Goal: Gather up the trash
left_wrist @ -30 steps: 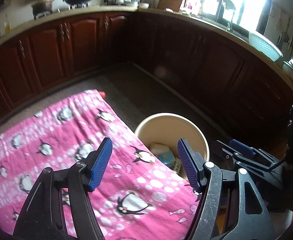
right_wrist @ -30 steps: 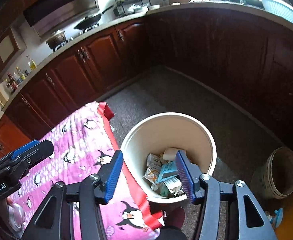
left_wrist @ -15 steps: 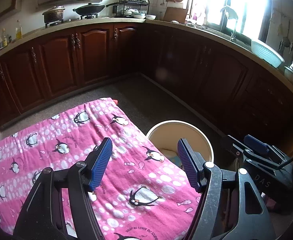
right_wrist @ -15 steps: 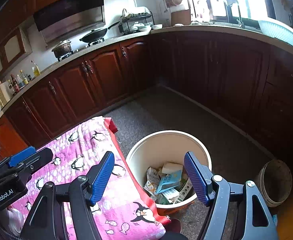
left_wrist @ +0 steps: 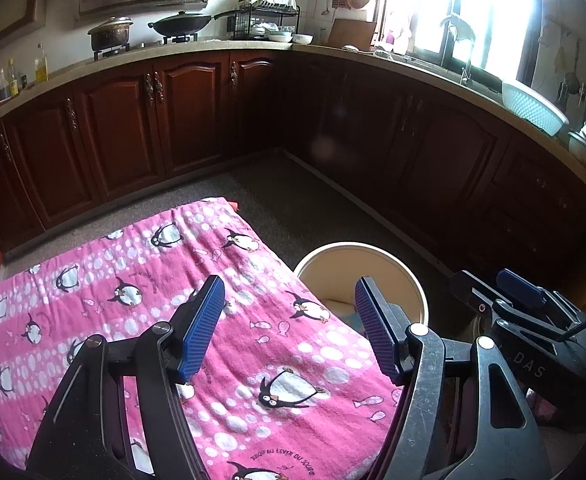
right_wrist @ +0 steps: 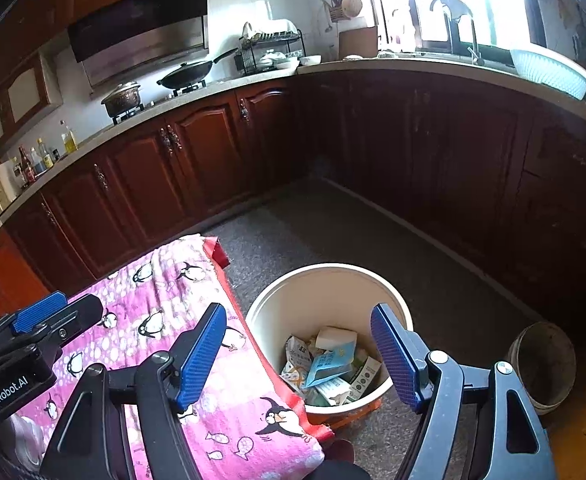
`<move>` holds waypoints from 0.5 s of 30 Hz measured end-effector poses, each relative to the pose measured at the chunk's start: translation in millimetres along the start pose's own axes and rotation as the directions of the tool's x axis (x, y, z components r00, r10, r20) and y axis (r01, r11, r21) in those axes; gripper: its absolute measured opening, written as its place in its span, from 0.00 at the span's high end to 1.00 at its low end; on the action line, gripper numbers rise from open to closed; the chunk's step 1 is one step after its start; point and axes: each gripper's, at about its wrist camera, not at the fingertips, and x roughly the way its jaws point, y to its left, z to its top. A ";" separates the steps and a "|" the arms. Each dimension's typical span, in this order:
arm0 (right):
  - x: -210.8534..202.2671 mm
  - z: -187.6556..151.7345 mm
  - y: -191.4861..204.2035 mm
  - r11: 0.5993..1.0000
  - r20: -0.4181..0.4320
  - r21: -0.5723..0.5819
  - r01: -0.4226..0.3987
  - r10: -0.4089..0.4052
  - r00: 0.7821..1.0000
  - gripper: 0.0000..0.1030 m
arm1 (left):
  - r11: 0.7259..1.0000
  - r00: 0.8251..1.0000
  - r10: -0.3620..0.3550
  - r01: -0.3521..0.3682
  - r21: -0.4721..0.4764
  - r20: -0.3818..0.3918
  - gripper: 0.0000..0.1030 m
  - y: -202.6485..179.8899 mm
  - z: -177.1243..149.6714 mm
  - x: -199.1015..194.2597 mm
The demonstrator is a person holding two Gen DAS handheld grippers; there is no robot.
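Note:
A cream trash bin (right_wrist: pixel 329 270) stands on the floor at the table's right side, holding several crumpled packets and cartons (right_wrist: pixel 329 364). My right gripper (right_wrist: pixel 297 308) hovers above and in front of it, open, with nothing between its blue pads. My left gripper (left_wrist: pixel 289 282) is open and empty over the pink penguin cloth (left_wrist: pixel 133 280) on the table, with the bin (left_wrist: pixel 357 248) just beyond its right finger. Each gripper shows at the edge of the other's view: the right gripper (left_wrist: pixel 521 292) and the left gripper (right_wrist: pixel 41 316).
Dark wooden cabinets (left_wrist: pixel 189 120) line the far and right walls under a counter with a wok (left_wrist: pixel 181 22), a pot and a dish rack. A grey bucket (right_wrist: pixel 545 364) sits on the floor right of the bin. Grey floor lies between table and cabinets.
Both grippers have drawn back and up from the bin, so more table and kitchen shows. The right gripper's jaws have spread wider. The left jaws kept their width.

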 end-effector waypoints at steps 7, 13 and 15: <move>-0.8 0.6 4.0 1.000 0.002 -0.014 0.013 -0.013 1.000 0.30 | 1.000 1.000 0.004 -0.004 0.002 -0.001 0.35 -0.6 -0.9 0.8; 0.9 0.6 2.6 1.000 -0.001 -0.009 0.011 -0.011 1.000 0.30 | 1.000 1.000 0.002 -0.002 0.009 0.003 0.35 -1.0 -1.8 2.2; 1.7 0.5 2.4 1.000 -0.004 -0.009 0.010 -0.010 1.000 0.30 | 1.000 1.000 0.003 -0.003 0.010 0.002 0.35 -1.1 -1.8 2.3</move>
